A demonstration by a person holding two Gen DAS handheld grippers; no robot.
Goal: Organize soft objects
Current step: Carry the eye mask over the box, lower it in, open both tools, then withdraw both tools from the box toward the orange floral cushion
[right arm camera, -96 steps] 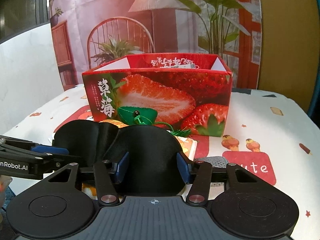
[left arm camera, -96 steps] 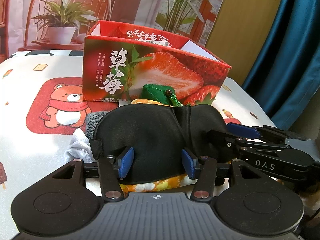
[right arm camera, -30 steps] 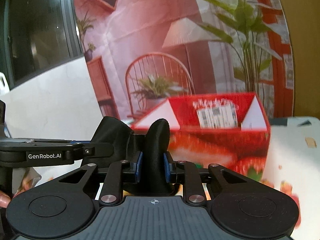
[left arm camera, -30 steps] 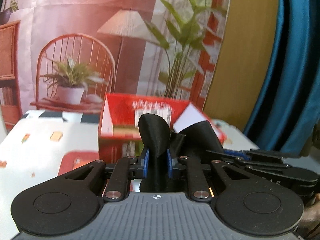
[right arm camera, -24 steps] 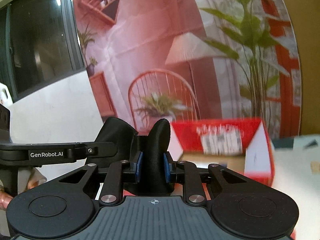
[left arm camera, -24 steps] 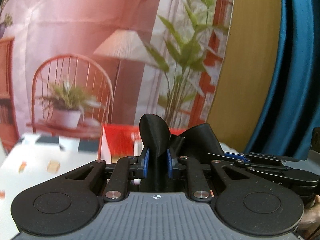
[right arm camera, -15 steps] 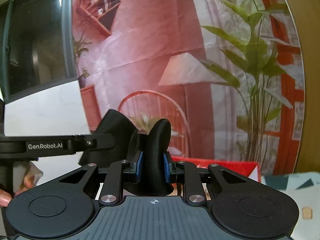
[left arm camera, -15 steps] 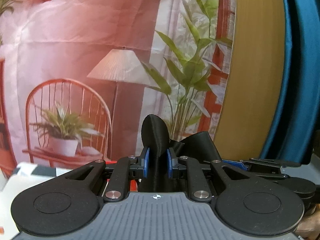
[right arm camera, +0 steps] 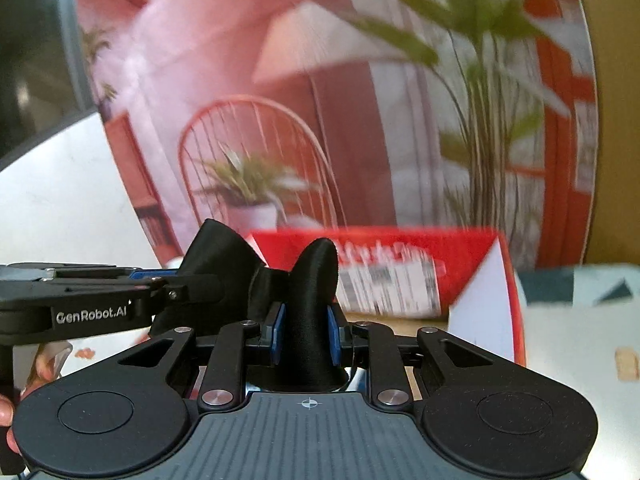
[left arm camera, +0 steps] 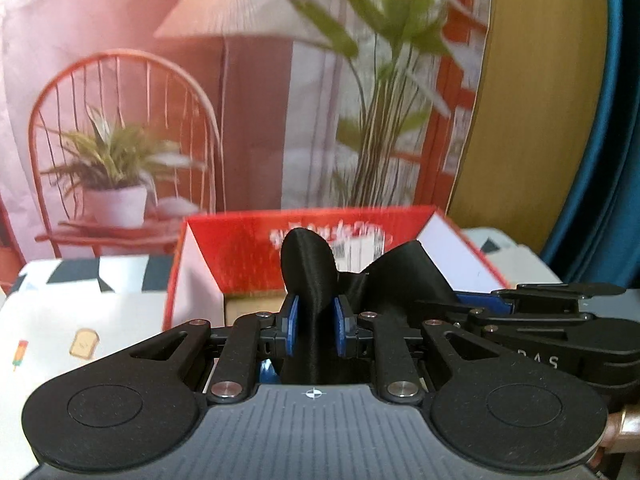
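Left wrist view: left hand-held gripper [left arm camera: 314, 330] clamped on black eye mask [left arm camera: 308, 276], right hand-held gripper [right arm camera: 306, 334] pinching its other end, held before open red box [left arm camera: 240, 256] on tabletop [left arm camera: 60, 320].

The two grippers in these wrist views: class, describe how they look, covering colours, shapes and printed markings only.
Both are matte black. The left gripper has two round side lobes, a ribbed grey centre plate with a crosshair mark, silver pivot pins and blue fingertip pads. The right gripper is built the same. Seen side-on, the left one's body carries white "GenRobot.AI" lettering; the right one's shows "DAS".
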